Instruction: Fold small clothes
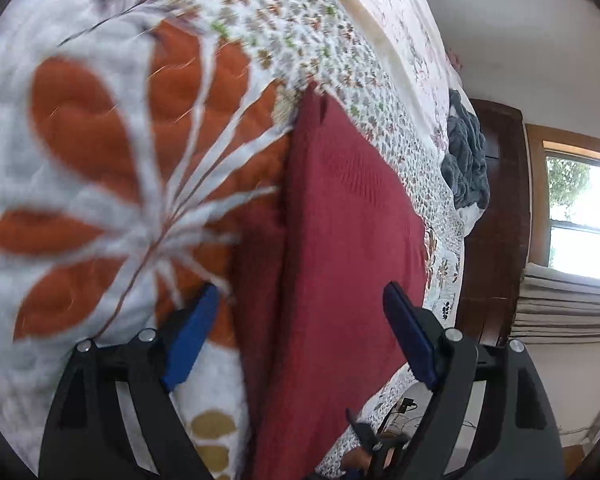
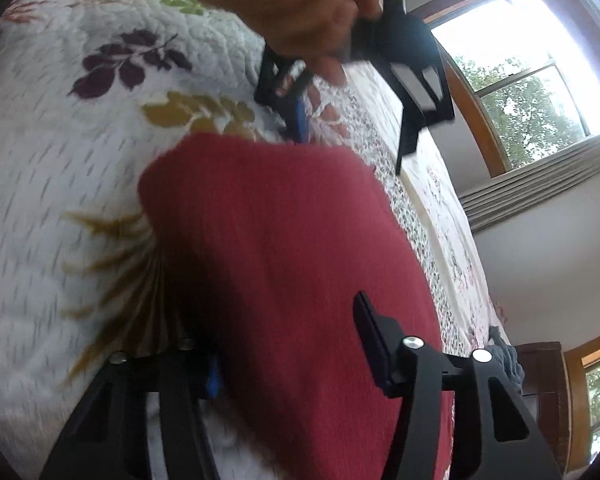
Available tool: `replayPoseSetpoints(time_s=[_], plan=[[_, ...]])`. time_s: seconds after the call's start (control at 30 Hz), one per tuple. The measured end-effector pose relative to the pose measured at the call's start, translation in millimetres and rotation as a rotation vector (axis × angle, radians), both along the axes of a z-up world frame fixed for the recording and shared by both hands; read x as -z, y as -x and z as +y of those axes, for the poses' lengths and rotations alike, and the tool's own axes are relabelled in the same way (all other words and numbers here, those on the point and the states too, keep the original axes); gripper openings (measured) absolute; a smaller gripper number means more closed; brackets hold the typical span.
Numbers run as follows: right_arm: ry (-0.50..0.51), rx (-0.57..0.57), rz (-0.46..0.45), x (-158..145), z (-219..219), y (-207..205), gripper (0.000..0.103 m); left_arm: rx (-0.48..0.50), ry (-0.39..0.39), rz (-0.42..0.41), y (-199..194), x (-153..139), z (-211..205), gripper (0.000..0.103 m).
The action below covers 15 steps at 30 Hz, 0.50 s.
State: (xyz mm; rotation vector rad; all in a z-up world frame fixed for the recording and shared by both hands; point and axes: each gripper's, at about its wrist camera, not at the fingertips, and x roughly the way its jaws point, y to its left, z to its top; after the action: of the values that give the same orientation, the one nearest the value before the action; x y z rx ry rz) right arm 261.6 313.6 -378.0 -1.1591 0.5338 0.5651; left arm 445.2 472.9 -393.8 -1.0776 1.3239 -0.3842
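A red cloth point(image 1: 340, 240) is lying on the quilt point(image 1: 80, 152) of the bed, near its edge. The left gripper point(image 1: 300, 332) is hanging over the cloth with its 2 blue pads point(image 1: 192, 340) wide apart and holding nothing. The right gripper point(image 2: 288, 360) is also spread wide, with the cloth lying between its fingers and hiding part of one, while a hand point(image 2: 300, 4) is gripping the left gripper beyond the cloth.

In the right wrist view, the red garment point(image 2: 284, 264) covers most of the right gripper's point(image 2: 292, 344) near finger. We cannot resolve the quilt point(image 2: 40, 208) stitching, as it is smeared by blur. The hand point(image 2: 300, 12) is cut off by the top edge.

In the left wrist view, the garment's lower end runs off the frame.
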Motion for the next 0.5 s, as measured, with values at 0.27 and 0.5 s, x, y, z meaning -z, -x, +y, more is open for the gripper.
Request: replayPoseSetpoints(time_s=[0.27, 0.5], plan=[[-0.067, 0.040, -0.002, -12, 14, -9, 0.043, 0.036, 0.003, -0.005, -27, 3, -16, 0.059], [-0.125, 0.082, 0.044, -18, 15, -10, 0.018, 0.058, -0.028, 0.053, -30, 13, -22, 0.018]])
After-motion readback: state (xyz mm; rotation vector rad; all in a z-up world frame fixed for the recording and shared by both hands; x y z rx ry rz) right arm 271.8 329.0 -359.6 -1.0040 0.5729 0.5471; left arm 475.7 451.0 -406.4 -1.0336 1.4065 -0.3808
